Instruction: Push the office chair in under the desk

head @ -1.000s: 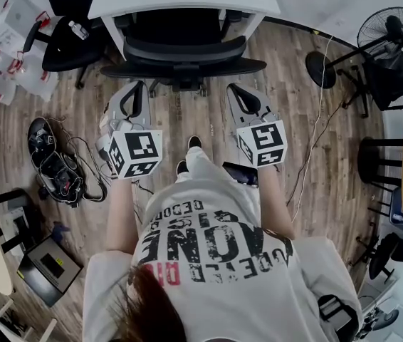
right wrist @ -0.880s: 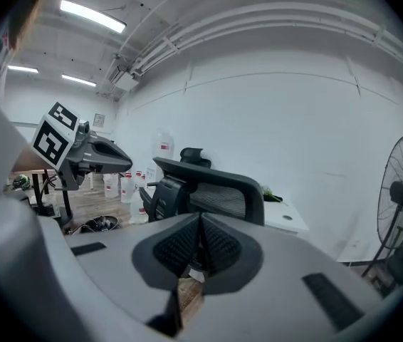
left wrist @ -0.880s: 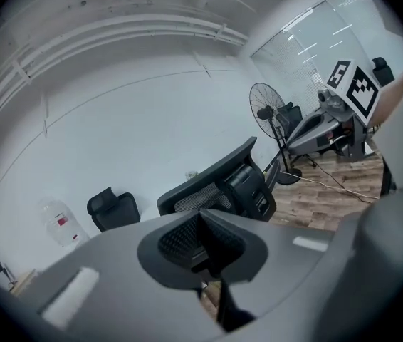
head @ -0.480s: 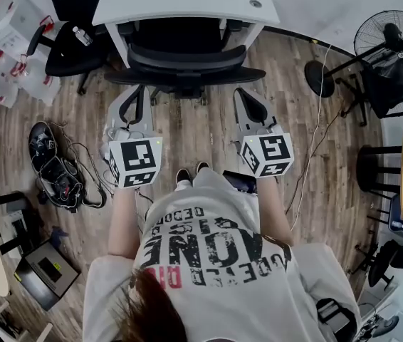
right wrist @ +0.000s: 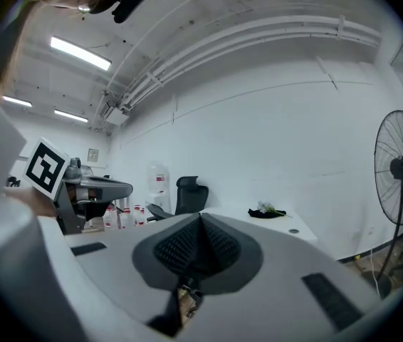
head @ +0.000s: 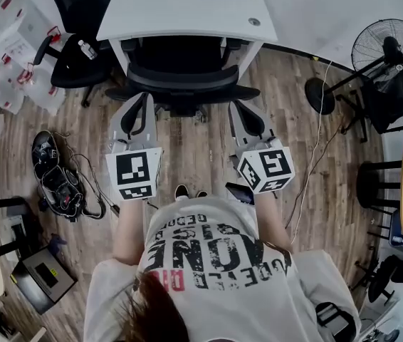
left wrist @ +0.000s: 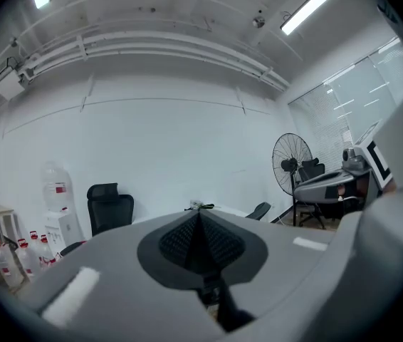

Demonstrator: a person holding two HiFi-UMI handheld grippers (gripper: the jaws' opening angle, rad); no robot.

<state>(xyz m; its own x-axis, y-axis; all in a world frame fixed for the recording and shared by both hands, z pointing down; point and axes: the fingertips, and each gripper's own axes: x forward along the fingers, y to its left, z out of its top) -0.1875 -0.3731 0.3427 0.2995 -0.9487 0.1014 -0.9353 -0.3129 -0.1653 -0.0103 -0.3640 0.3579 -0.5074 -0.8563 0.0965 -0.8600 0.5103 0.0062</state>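
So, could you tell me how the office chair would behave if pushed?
The office chair probably rolls easily across the smooth wood-look floor. Pushed on one side of its backrest, it may swivel instead of travelling straight. Its armrests, close to the desk legs, might catch.

Wood-plank floor [head: 201, 144], white wall [left wrist: 187, 141], standing fan [head: 390, 45], ceiling strip lights [right wrist: 80, 53]

Desk [head: 173, 13] smooth matt white; floor [head: 201, 148] wood-grain planks; office chair [head: 184, 84] matt black.
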